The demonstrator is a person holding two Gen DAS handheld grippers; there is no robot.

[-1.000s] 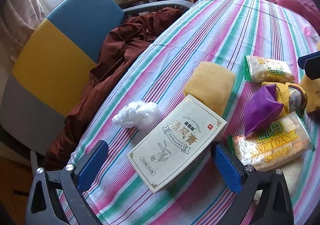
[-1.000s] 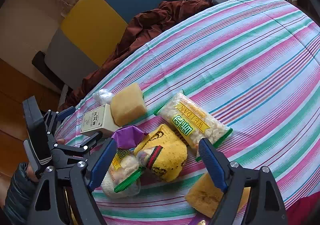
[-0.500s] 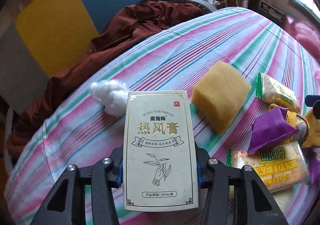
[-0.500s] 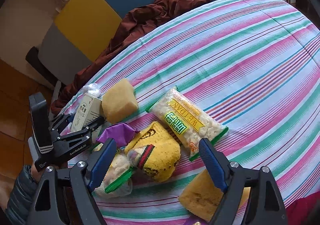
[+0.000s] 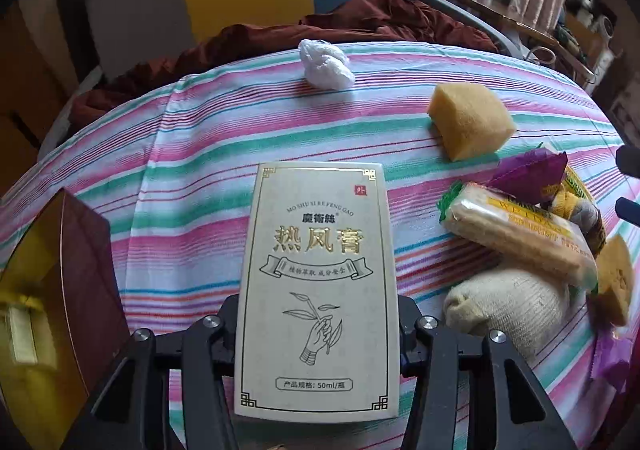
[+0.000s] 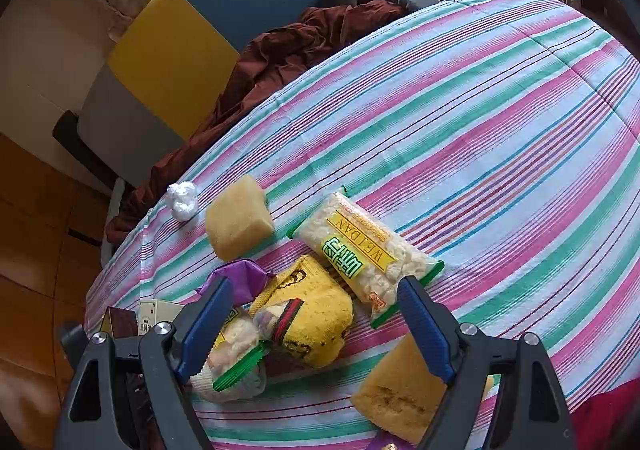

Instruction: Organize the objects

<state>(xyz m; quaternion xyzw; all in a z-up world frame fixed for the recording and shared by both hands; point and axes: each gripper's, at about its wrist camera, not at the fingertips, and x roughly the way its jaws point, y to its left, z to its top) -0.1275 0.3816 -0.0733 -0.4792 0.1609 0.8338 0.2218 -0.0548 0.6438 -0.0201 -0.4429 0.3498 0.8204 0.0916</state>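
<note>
A cream carton with gold Chinese lettering stands upright between the jaws of my left gripper, which is shut on its lower sides above the striped cloth. In the right wrist view the carton shows at the lower left. My right gripper hangs open over a rolled yellow sock, with nothing held. Around the sock lie a WEIDAN snack packet, a purple wrapper and a second packet.
A yellow sponge and a crumpled white plastic ball lie near the table's far edge. A dark red box with gold lining stands at the left. A white sock and another sponge lie near the front. A chair with brown cloth stands behind.
My left gripper shut on the cream carton, lifted it off the cloth and rolled, swinging toward the table's left edge, where the dark red box has come into view. The right gripper stayed still.
</note>
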